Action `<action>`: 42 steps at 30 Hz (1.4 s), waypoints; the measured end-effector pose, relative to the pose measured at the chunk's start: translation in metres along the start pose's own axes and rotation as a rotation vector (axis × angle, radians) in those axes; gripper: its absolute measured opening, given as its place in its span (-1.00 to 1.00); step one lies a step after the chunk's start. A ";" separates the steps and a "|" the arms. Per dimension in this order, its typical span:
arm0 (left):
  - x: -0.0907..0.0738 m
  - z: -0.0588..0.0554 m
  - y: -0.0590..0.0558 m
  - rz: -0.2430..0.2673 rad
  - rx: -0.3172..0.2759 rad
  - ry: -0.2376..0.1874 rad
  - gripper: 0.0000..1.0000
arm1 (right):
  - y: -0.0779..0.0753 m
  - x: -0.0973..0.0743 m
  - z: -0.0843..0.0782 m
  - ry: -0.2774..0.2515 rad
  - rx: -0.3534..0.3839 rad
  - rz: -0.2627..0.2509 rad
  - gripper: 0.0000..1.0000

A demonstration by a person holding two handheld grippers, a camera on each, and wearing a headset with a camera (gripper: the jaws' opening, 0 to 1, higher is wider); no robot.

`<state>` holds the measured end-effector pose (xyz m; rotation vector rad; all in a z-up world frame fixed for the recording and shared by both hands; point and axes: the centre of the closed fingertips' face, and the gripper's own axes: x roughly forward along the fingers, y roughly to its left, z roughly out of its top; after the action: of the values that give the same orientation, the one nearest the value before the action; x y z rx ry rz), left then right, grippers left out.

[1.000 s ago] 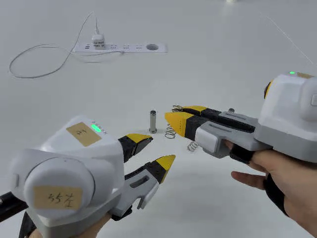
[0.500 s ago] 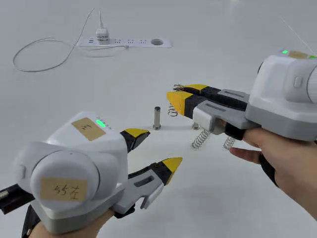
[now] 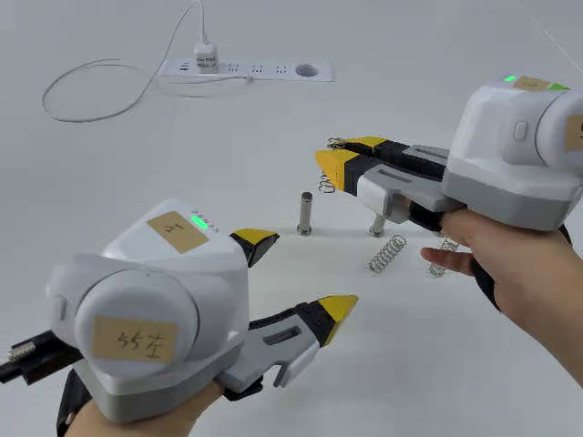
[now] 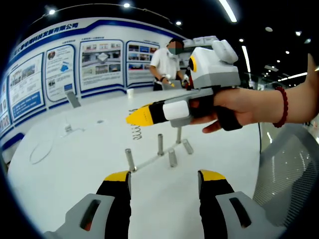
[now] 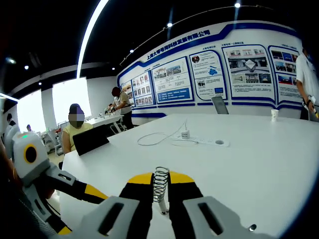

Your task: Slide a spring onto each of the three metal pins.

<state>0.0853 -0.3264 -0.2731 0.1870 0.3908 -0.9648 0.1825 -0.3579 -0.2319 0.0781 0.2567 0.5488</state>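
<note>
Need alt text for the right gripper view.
The right gripper is shut on a spring, held upright over a white table. The left gripper shows at lower left. A power strip with a cable lies farther back, before a wall of posters.
</note>
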 end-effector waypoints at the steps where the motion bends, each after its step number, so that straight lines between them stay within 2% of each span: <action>1: 0.000 0.000 0.000 0.000 -0.001 0.000 0.12 | 0.000 0.001 0.000 0.000 0.001 0.000 -0.77; 7: 0.002 0.000 -0.001 -0.004 0.006 -0.009 0.18 | -0.004 0.009 -0.006 0.011 -0.002 -0.013 -0.77; 15: 0.004 -0.003 -0.002 -0.014 -0.002 -0.001 0.30 | -0.002 0.017 -0.011 0.016 -0.008 -0.007 -0.77; 26: 0.005 -0.005 -0.003 -0.016 -0.007 0.009 0.48 | 0.001 0.027 -0.021 0.027 -0.009 -0.023 -0.77; 35: 0.005 -0.008 -0.002 -0.016 -0.008 0.020 0.52 | 0.006 0.028 -0.028 0.050 -0.087 -0.015 -0.77; 42: 0.005 -0.008 -0.003 -0.017 0.005 0.030 0.50 | 0.007 0.029 -0.028 0.047 -0.138 -0.024 -0.76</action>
<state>0.0834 -0.3287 -0.2826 0.2030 0.4183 -0.9809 0.1958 -0.3364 -0.2644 -0.0712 0.2642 0.5439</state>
